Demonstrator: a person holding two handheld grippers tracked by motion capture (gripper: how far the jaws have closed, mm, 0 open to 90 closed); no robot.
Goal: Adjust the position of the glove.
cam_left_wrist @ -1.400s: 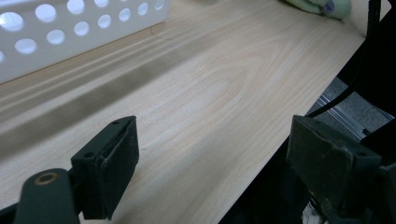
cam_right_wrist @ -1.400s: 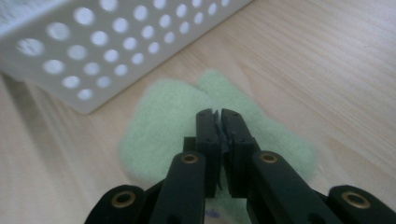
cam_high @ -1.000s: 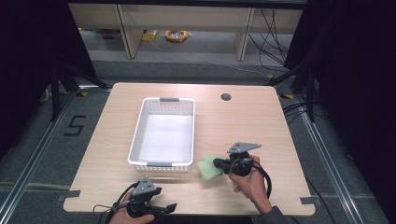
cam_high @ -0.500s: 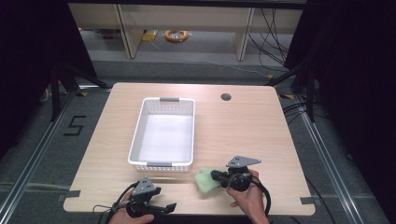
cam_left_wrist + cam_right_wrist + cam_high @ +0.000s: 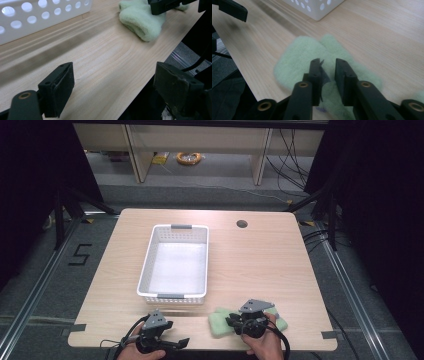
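Green cloth at the worktop's near edge, right gripper over it; white basket empty.

Item one: a soft green cloth (image 5: 220,322), lying flat on the worktop (image 5: 265,260) just in front of the basket's near right corner. The right gripper (image 5: 231,322) sits low over it, jaws drawn close with a narrow gap between them and fuzz beneath; whether they pinch any of the cloth cannot be told. Item two: a white basket (image 5: 148,270) with pierced walls, standing mid-worktop, nothing inside; probably the cloth's destination. Item three: the left gripper (image 5: 176,341), parked at the near edge, jaws wide apart and holding nothing, clear of the cloth.
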